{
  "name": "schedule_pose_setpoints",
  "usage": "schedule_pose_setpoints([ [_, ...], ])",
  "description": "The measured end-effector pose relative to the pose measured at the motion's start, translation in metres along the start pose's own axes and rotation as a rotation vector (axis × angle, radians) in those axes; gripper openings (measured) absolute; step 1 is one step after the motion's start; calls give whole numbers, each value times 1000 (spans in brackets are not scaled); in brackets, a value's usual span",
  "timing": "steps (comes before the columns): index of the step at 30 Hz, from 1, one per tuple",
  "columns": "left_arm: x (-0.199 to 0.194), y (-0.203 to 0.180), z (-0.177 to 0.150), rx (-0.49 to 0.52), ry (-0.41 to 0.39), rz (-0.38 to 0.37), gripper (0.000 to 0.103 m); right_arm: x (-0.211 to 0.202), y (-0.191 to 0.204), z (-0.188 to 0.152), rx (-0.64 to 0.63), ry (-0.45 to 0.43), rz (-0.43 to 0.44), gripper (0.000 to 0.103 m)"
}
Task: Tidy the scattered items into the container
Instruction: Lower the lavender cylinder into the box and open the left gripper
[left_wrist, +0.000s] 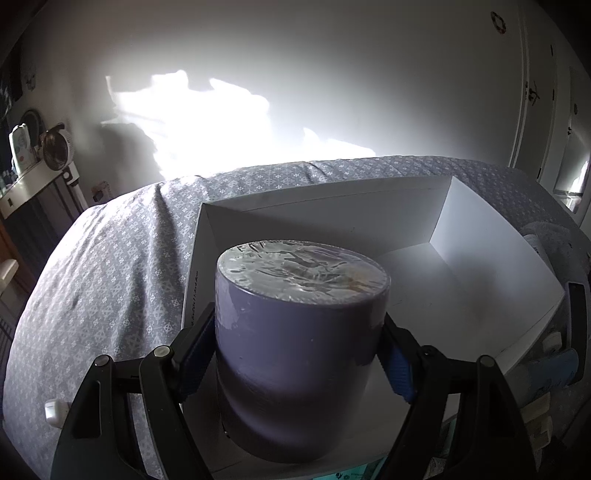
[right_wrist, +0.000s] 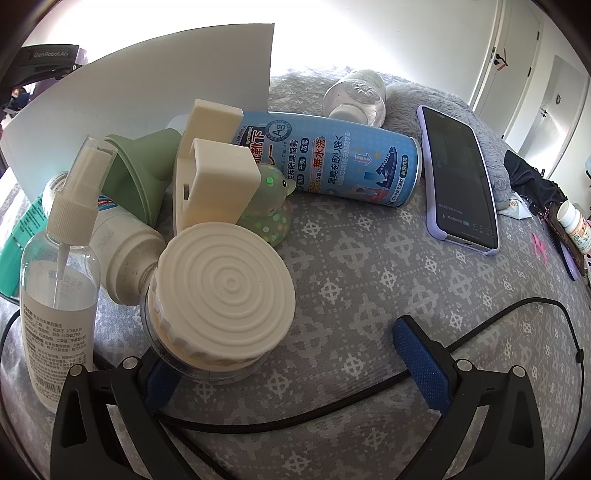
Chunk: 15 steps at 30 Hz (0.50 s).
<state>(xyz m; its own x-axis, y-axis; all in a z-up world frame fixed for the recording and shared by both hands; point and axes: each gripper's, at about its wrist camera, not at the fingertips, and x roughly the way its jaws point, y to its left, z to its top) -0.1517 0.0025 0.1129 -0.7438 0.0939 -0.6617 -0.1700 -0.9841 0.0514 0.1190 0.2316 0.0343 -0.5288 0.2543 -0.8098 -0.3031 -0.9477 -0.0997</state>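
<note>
Grippers shared the work on a patterned bed. Nearest the left camera, the left gripper (left_wrist: 295, 354) was clamped on the sides of a purple tub (left_wrist: 301, 354) with a film-sealed top, its blue pads (left_wrist: 400, 373) pressing the tub's curved wall from either side, low on the body, probably so the smooth cylinder could not slip. The tub stood upright just inside the near-left corner of the white box (left_wrist: 498, 236), apparently lowered there for release; whether its base already rested on the floor could not be told. Beyond it the rest of the box was bare, its far wall catching glare from a sunlit wall behind.

On the other side, the right gripper (right_wrist: 288, 373) stood with jaws wide apart and nothing between its pads, pointed down at the bedspread (right_wrist: 369, 280) with a black cable (right_wrist: 332, 398) running under it. It seemed to be waiting for its turn. Just beside its left finger lay a jar with a ribbed cream lid (right_wrist: 225, 273), the closest candidate. Left of the jar stood a clear spray bottle (right_wrist: 59, 280). Behind them were heaped a cream plastic bracket (right_wrist: 214, 177), a green funnel (right_wrist: 136, 173), a speckled duck toy (right_wrist: 269, 218) and a blue spray can (right_wrist: 332, 162) on its side, all against the box's outer wall. Farther right, a phone (right_wrist: 461, 177) lay apart on a grey plush.
</note>
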Motion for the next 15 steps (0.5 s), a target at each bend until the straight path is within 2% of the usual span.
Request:
schedule_pose_setpoints([
  [8, 1, -1, 0, 9, 3, 10, 79, 0, 0, 0, 0, 0, 0, 103],
  [15, -9, -5, 3, 39, -29, 20, 80, 0, 0, 0, 0, 0, 0, 103],
])
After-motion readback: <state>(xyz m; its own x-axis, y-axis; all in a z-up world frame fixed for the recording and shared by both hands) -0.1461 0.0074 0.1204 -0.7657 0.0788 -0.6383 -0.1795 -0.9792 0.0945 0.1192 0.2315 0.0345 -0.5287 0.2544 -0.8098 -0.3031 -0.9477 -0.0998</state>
